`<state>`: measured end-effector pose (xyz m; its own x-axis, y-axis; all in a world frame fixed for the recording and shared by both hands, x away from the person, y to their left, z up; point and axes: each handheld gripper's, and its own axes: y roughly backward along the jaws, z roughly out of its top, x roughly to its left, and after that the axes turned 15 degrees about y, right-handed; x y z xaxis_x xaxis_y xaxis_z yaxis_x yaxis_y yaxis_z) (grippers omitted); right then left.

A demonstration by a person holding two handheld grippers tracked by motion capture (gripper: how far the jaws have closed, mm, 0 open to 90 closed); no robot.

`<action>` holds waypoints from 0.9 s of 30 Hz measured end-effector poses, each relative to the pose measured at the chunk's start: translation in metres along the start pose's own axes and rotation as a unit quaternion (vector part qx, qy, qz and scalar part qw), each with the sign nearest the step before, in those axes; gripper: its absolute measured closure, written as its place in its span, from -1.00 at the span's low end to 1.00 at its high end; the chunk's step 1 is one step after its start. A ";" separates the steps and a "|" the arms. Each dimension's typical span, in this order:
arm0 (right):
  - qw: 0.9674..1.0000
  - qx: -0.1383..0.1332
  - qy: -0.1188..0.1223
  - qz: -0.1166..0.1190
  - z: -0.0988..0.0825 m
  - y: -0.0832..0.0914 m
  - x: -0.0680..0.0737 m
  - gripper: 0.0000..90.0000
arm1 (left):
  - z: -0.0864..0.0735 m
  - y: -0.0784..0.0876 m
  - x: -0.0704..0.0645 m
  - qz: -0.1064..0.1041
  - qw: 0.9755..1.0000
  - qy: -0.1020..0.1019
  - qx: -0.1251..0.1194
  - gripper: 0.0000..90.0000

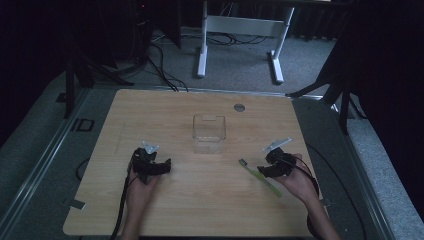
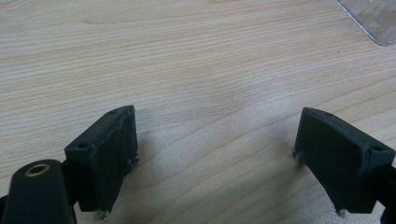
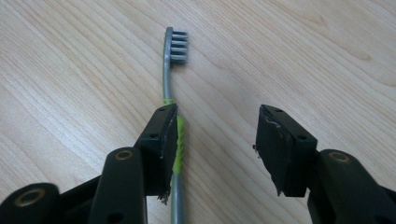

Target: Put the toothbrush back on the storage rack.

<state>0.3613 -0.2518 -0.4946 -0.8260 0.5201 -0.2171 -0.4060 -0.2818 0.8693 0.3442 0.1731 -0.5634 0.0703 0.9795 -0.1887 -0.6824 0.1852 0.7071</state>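
Note:
A grey and green toothbrush [image 1: 260,176] lies flat on the wooden table [image 1: 165,112], bristle head toward the centre. My right gripper [image 1: 265,169] hovers low over its handle and is open. In the right gripper view the toothbrush [image 3: 173,84] runs along the inner face of the left jaw, with bare wood between the jaws around the right gripper [image 3: 215,140]. A clear plastic cup [image 1: 209,133] stands upright mid-table. My left gripper [image 1: 162,165] rests open on the left side; the left gripper [image 2: 215,140] has only wood between its jaws.
A corner of the clear cup [image 2: 373,18] shows at the upper right of the left gripper view. A round grey grommet [image 1: 239,107] sits near the table's far edge. Beyond the table stand white desk legs [image 1: 202,45] and cables on grey carpet.

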 end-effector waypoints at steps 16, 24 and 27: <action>1.000 0.020 0.016 0.007 0.010 0.000 0.001 0.17 | 0.000 0.000 0.000 0.000 1.000 0.000 0.000 -0.70; 0.999 0.043 0.020 0.023 0.017 -0.005 0.003 0.16 | 0.000 0.000 0.000 0.000 1.000 0.000 0.000 -0.70; 0.998 0.046 0.023 0.024 0.019 -0.005 0.003 0.18 | 0.000 0.000 0.000 0.000 1.000 0.000 0.000 -0.70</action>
<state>0.3683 -0.2337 -0.4912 -0.8621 0.4688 -0.1926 -0.3291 -0.2289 0.9161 0.3441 0.1731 -0.5634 0.0702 0.9795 -0.1888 -0.6824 0.1852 0.7071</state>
